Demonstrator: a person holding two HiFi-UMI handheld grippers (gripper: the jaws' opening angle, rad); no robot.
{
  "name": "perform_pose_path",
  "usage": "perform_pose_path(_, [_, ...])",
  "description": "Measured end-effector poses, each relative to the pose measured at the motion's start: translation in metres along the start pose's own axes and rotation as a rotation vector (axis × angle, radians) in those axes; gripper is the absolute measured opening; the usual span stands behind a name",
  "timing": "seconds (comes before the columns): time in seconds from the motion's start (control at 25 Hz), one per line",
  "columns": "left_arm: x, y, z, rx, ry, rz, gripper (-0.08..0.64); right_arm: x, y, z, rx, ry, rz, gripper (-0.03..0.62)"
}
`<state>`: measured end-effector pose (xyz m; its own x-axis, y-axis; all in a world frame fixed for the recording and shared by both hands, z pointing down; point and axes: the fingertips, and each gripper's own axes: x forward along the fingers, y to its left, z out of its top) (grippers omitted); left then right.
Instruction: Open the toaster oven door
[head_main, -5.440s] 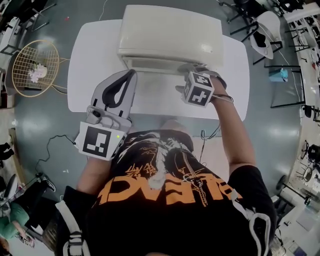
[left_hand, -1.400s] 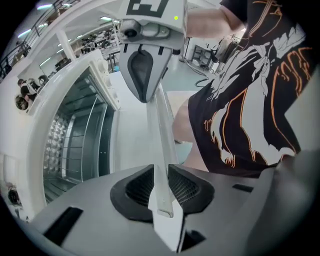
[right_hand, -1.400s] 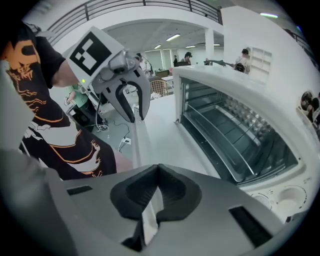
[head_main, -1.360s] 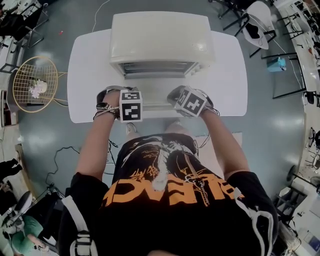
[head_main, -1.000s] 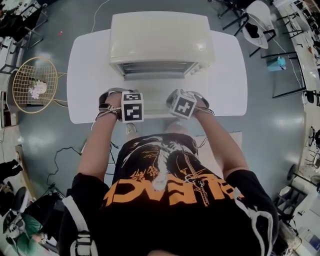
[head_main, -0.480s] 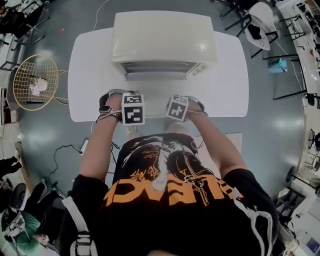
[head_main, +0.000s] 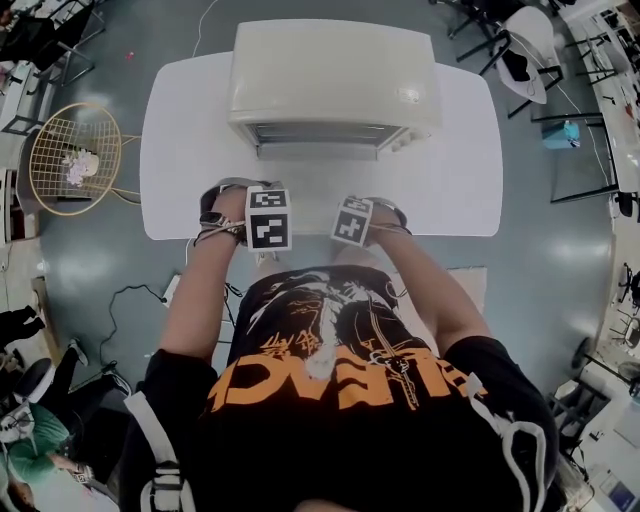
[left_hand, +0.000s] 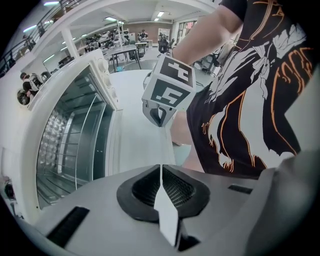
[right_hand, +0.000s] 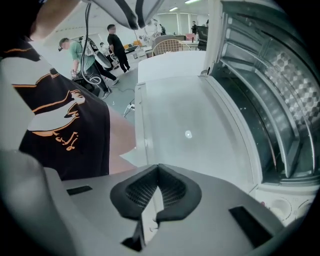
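White table (head_main: 170, 150) carries it all. Nearest, the left gripper (left_hand: 161, 169) and right gripper (right_hand: 158, 167) point down, jaws pinched together on nothing. Just beyond them the door (right_hand: 190, 125) lies folded down flat. Behind it, the oven (head_main: 335, 75) stands open, racks showing.

The person wears a black short-sleeved T-shirt (head_main: 340, 400) with large orange letters and a white and orange drawing on the front. The left hand-held gripper (left_hand: 161, 167) and the right hand-held gripper (right_hand: 159, 166) have smooth grey bodies and black pads (left_hand: 181, 189) with a fine mesh pattern. Each carries a white cube (head_main: 268, 217) with black square markers.
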<state>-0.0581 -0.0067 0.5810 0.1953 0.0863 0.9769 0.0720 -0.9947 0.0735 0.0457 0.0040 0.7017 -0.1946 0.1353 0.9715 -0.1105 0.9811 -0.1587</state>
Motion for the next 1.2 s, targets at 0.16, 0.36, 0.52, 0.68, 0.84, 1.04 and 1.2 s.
perform_pose_path(0.16, [0.0, 0.002, -0.006, -0.007, 0.006, 0.004, 0.034, 0.002, -0.001, 0.003, -0.004, -0.007, -0.005, 0.012])
perform_pose_path(0.36, [-0.002, 0.006, -0.003, 0.003, -0.003, 0.021, 0.034, -0.003, -0.004, 0.007, 0.02, -0.05, -0.036, 0.012])
perform_pose_path(0.52, [-0.015, 0.026, 0.014, -0.034, -0.147, 0.164, 0.034, -0.04, -0.022, 0.028, 0.122, -0.256, -0.123, 0.012])
perform_pose_path(0.68, [-0.056, 0.059, 0.035, -0.212, -0.457, 0.409, 0.029, -0.095, -0.047, 0.051, 0.229, -0.509, -0.221, 0.012])
perform_pose_path(0.84, [-0.118, 0.069, 0.05, -0.369, -0.816, 0.547, 0.023, -0.167, -0.06, 0.072, 0.269, -0.759, -0.323, 0.012])
perform_pose_path(1.04, [-0.202, 0.073, 0.048, -0.51, -1.115, 0.717, 0.023, -0.268, -0.058, 0.088, 0.28, -1.044, -0.44, 0.012])
perform_pose_path(1.2, [-0.252, 0.063, 0.037, -0.593, -1.279, 0.811, 0.021, -0.332, -0.042, 0.087, 0.273, -1.236, -0.5, 0.012])
